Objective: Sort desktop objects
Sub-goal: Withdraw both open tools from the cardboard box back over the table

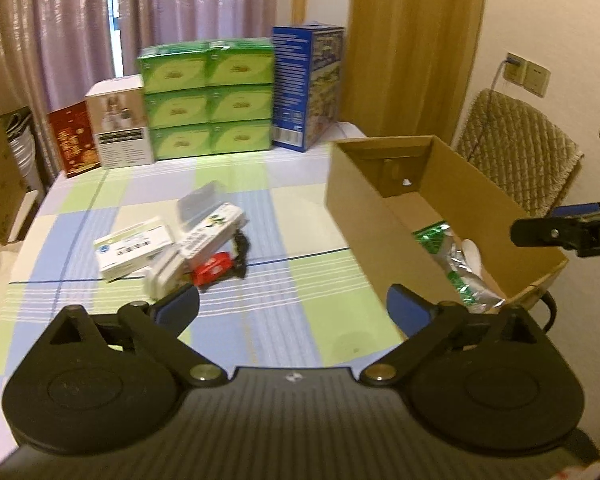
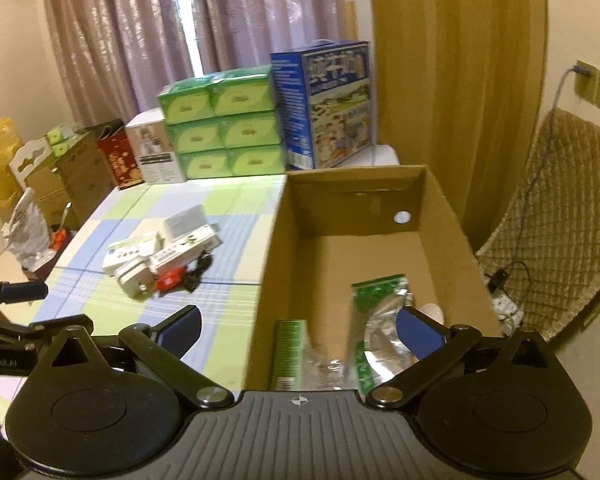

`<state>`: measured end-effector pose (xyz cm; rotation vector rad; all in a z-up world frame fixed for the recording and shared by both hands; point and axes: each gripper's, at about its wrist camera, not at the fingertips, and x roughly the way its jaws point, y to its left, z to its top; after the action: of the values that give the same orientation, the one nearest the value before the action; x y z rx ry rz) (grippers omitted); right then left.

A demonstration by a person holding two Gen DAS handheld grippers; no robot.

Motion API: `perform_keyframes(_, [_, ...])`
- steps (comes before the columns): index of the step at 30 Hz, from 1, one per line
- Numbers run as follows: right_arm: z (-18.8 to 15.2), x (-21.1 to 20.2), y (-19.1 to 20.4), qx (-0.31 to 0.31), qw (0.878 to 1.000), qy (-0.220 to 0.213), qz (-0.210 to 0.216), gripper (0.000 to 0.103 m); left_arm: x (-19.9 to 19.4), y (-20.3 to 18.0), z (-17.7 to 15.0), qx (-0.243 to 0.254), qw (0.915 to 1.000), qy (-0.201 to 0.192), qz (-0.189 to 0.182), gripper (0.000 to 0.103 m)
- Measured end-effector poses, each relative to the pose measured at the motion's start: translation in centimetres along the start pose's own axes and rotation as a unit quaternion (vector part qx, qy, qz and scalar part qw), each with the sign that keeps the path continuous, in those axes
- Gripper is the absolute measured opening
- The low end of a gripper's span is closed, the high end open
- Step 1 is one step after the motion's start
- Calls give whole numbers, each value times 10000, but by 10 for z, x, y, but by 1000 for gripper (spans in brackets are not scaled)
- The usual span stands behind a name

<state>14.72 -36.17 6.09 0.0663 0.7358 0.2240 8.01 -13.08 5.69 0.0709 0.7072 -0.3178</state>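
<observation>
A pile of small objects lies on the checked tablecloth: white medicine boxes (image 1: 134, 248) (image 2: 130, 256), a long white box (image 1: 212, 234), a clear grey case (image 1: 198, 200), a red packet (image 1: 214, 272) (image 2: 169, 279), a black cable (image 1: 241, 246) and a white charger (image 1: 164, 276). An open cardboard box (image 1: 364, 208) (image 2: 276, 264) holds green-and-silver foil packets (image 1: 456, 268) (image 2: 376, 320) and a green tube (image 2: 288, 352). My left gripper (image 1: 292, 308) is open and empty, near the pile. My right gripper (image 2: 298, 330) is open and empty over the box's near end.
Stacked green tissue boxes (image 1: 208, 100), a blue carton (image 1: 308, 84), a white box (image 1: 120, 120) and a red box (image 1: 74, 140) line the table's far edge. A cushioned chair (image 1: 516, 152) stands right of the cardboard box. Cartons and bags (image 2: 60, 176) stand left of the table.
</observation>
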Motion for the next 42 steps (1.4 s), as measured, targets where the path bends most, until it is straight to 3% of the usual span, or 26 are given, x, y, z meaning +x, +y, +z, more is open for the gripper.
perform_keyframes(13, [-7, 13, 62, -437, 9983, -33, 391, 101, -18, 78, -17, -363, 9982, 26, 478, 102])
perform_keyframes(23, [-11, 45, 109, -587, 9959, 117, 683, 101, -19, 136, -25, -568, 9958, 23, 724, 102])
perform_keyframes(34, [-24, 114, 153, -1007, 9907, 396, 823, 101, 27, 172, -36, -622, 9950, 128, 770, 101])
perform_keyframes(40, [-33, 158, 156, -1009, 9911, 452, 742, 100, 68, 183, -41, -668, 9951, 163, 710, 97])
perform_keyframes(42, [-36, 174, 156, -1017, 9910, 490, 716, 97, 82, 185, -42, -671, 9955, 141, 650, 91])
